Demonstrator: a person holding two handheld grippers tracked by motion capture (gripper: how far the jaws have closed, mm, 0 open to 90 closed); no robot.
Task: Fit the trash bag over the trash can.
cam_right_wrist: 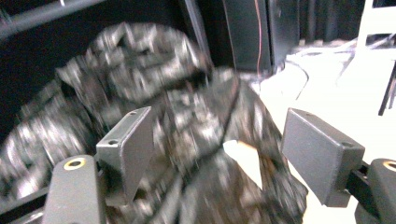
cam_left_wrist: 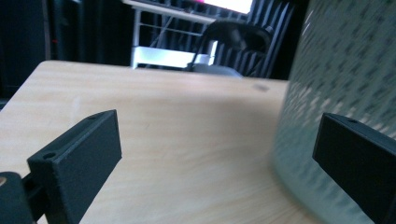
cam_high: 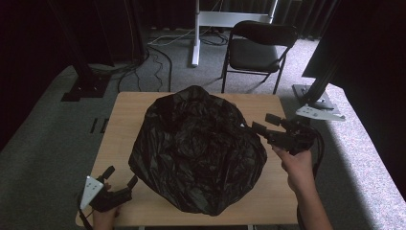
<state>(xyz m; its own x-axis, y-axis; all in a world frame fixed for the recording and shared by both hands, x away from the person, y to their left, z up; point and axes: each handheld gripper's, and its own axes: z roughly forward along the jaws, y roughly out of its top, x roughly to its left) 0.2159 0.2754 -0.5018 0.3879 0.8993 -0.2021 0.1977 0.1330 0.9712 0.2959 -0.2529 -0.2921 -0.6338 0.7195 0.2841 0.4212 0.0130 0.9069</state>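
grey carpet, dark curtains round a light wooden table (cam_high: pixel 119 139); big crumpled black plastic bag (cam_high: pixel 196 148) heaped mid-table. my right gripper (cam_high: pixel 261 123) at its right edge, jaws apart, nothing held. left gripper (cam_high: pixel 120 175) also released, near corner. bag prob light, soft, slippery — pinch a raised fold w/ firm grip.

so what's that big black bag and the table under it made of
The black bag looks like thin glossy plastic film: it is crumpled all over, with shiny creases catching the light. The table top looks like pale wood or wood-look laminate, smooth and matt, with faint grain lines.
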